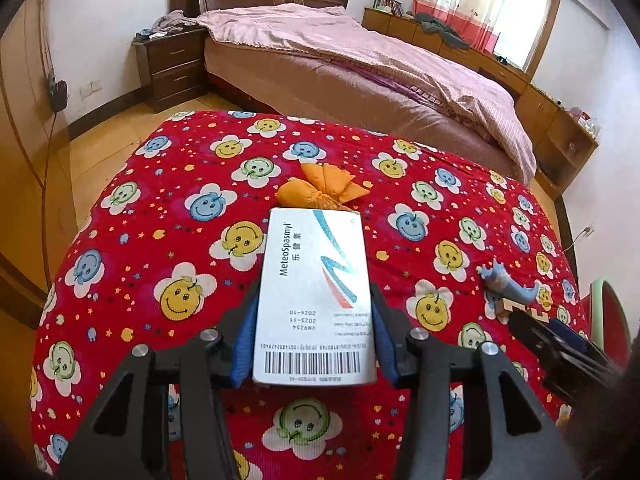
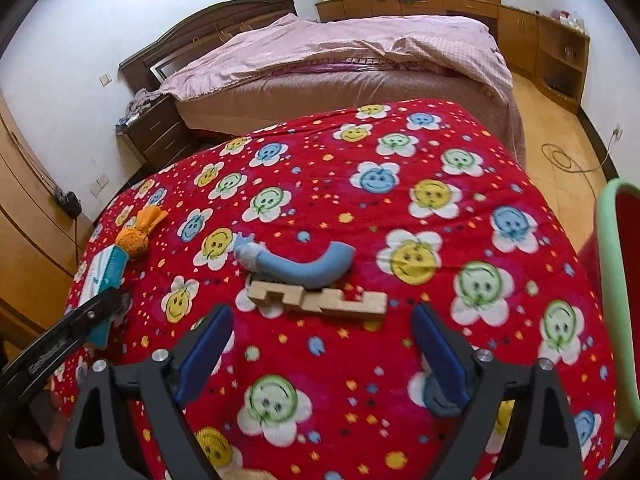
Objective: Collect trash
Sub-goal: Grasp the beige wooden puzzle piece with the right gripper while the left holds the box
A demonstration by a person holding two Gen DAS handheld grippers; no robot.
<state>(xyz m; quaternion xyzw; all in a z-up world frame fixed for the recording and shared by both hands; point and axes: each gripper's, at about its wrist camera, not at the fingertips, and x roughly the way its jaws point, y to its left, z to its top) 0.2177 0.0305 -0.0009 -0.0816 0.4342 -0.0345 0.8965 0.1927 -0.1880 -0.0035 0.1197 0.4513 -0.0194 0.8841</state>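
My left gripper (image 1: 314, 320) is shut on a white medicine box (image 1: 314, 296) and holds it over the red smiley blanket (image 1: 160, 208). The box also shows in the right wrist view (image 2: 105, 276), with the left gripper (image 2: 100, 308) around it. An orange crumpled wrapper (image 1: 320, 190) lies just beyond the box; it shows in the right wrist view (image 2: 142, 230) too. My right gripper (image 2: 320, 344) is open and empty, just short of a wooden puzzle piece (image 2: 320, 300) and a blue rubbery toy (image 2: 296, 264).
The blue toy (image 1: 504, 284) and wooden piece (image 1: 524, 308) lie at the right in the left wrist view. A green-rimmed red container (image 2: 612, 288) stands at the right edge. A pink bed (image 1: 360, 64), nightstand (image 1: 172, 68) and cabinets stand beyond.
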